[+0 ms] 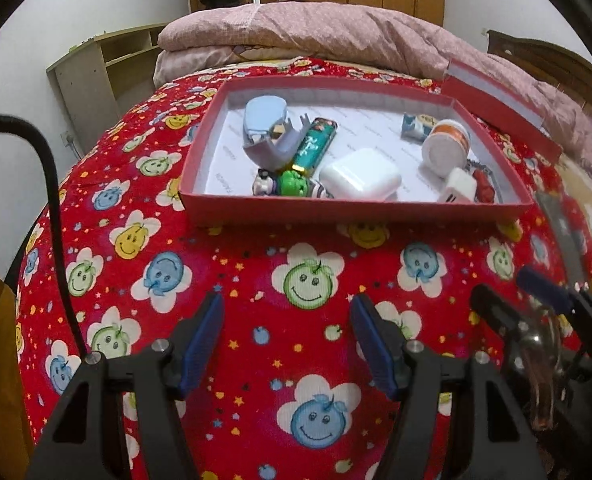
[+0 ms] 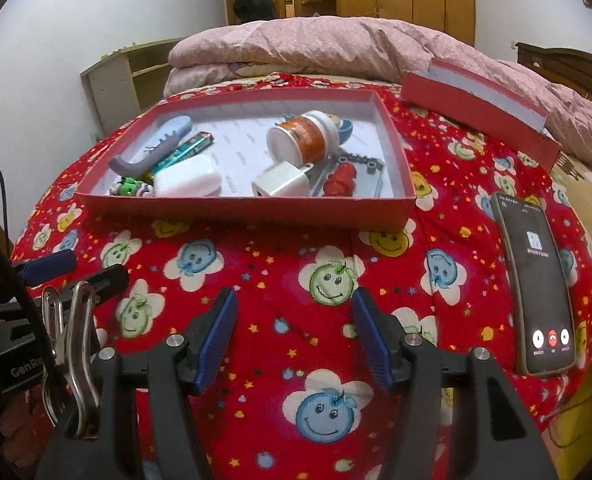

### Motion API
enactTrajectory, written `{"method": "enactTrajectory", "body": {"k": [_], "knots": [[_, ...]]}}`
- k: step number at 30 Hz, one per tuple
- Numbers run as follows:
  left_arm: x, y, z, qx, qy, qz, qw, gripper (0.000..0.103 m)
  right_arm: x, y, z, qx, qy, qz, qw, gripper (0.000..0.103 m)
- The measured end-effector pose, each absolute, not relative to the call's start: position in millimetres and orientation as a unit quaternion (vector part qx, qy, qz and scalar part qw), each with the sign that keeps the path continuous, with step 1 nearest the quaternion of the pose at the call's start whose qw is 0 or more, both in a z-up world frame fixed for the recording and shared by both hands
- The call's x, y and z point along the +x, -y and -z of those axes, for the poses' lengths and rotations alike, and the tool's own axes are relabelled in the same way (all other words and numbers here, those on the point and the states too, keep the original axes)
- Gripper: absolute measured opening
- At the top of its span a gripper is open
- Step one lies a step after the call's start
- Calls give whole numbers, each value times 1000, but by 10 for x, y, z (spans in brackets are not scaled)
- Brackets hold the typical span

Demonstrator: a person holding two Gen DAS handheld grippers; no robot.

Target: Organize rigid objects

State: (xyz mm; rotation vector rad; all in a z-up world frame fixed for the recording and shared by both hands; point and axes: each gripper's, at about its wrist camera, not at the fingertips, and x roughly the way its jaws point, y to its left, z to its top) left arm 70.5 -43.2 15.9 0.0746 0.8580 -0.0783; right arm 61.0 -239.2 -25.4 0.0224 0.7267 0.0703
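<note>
A shallow red box (image 1: 351, 210) (image 2: 256, 210) sits on the red smiley-print bedspread. In it lie a white earbud case (image 1: 361, 176) (image 2: 188, 180), a white jar with an orange label (image 1: 445, 144) (image 2: 303, 138), a white charger cube (image 1: 457, 190) (image 2: 282, 184), a grey-blue clip (image 1: 266, 132) (image 2: 152, 152), a green lighter (image 1: 313, 144) (image 2: 180, 152), a red figure (image 2: 339, 180) and small toys (image 1: 288, 184). My left gripper (image 1: 288, 344) is open above bare bedspread in front of the box. My right gripper (image 2: 294, 340) is open too, nothing between its fingers.
The box's red lid (image 1: 499, 108) (image 2: 479, 108) leans on a pink quilt (image 2: 335, 48) behind. A phone (image 2: 535, 284) with a lit screen lies on the bedspread to the right. A shelf unit (image 1: 100, 68) stands at the left wall. Metal clips (image 2: 72, 340) hang at the left.
</note>
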Motion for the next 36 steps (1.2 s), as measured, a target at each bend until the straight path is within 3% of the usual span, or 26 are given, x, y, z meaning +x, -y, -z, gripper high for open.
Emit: {"method": "enactTrajectory", "body": {"k": [9,15,36], "knots": [[705,427,-111,38,-402,33,914,76,611,2314,296,-8,-349,-21,937,65],[693,405,-88,33,-393,35,918,80,625,2330,315,1,-352,1,936,76],[690,359,-69,26,-396,27,917,87,635,2331,325,-1,-352,5,936,79]]}}
